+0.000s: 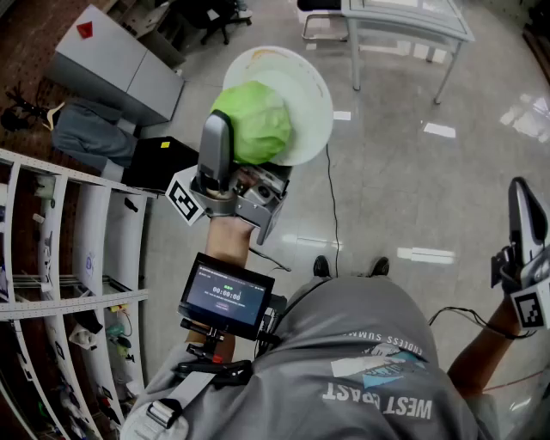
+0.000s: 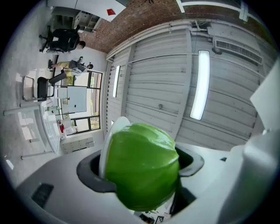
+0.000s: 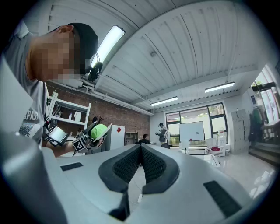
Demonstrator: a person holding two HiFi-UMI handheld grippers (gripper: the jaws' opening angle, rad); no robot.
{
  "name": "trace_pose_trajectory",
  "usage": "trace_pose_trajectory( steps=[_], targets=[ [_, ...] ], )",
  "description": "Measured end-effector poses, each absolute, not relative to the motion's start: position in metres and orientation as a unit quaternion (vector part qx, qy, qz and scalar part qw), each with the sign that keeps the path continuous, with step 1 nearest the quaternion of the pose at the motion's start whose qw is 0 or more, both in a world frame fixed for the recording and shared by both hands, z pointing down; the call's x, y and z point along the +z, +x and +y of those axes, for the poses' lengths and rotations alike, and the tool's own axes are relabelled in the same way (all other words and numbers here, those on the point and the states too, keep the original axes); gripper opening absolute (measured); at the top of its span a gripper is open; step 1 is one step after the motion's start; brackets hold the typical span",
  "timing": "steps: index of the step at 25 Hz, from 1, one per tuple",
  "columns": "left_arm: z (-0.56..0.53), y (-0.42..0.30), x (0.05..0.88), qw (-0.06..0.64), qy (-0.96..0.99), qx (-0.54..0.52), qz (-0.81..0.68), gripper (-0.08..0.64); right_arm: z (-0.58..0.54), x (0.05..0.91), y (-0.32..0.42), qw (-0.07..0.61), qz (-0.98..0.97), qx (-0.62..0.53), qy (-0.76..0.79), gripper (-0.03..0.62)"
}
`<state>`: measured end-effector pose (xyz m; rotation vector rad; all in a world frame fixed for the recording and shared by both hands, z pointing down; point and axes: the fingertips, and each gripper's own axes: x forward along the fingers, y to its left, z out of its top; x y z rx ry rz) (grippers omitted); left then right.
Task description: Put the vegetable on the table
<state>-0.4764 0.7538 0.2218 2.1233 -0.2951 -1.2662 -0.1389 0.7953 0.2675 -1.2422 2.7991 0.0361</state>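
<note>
My left gripper [image 1: 239, 148] is raised in front of me, shut on a round green vegetable [image 1: 254, 120]. A white plate [image 1: 296, 90] lies against the vegetable's far side, between the jaws with it. In the left gripper view the green vegetable [image 2: 142, 168] fills the gap between the pads, the plate's rim [image 2: 107, 140] shows on its left, and the ceiling is behind. My right gripper [image 1: 526, 225] is held low at my right side, shut with nothing in it. Its pads [image 3: 131, 164] meet at the tip in the right gripper view.
A grey cabinet [image 1: 112, 64] and a white shelf unit [image 1: 51, 258] stand to my left. A metal-legged table [image 1: 404, 26] stands ahead on the right. A black cable [image 1: 331, 198] runs over the shiny floor. A small screen [image 1: 225, 296] is strapped to my left forearm. People [image 3: 162, 131] stand far off.
</note>
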Motion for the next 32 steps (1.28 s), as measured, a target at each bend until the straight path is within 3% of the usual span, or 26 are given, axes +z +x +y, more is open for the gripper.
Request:
trace_pose_trajectory(
  steps=[7,10,13,21,32],
  targets=[
    [0.755,-0.477,0.225,0.322,0.807,-0.481,-0.114,0.375,0.796,0.272,-0.136,0.049,0.912,0.010,-0.407,0.006],
    [0.745,-0.463,0.195,0.323,0.804,-0.487,-0.113,0.374,0.786,0.237,-0.124,0.057,0.915,0.005,-0.398,0.006],
    [0.734,-0.431,0.175,0.325,0.799,-0.493,-0.111,0.374,0.775,0.216,-0.091,0.059,0.917,0.005,-0.395,0.007],
    [0.723,-0.327,0.237,0.325,0.799,-0.491,-0.125,0.374,0.765,0.288,0.019,0.070,0.917,-0.008,-0.393,0.008],
    [0.667,-0.319,0.143,0.332,0.787,-0.507,-0.115,0.375,0.715,0.182,0.036,0.044,0.910,-0.007,-0.411,0.008]
  ],
)
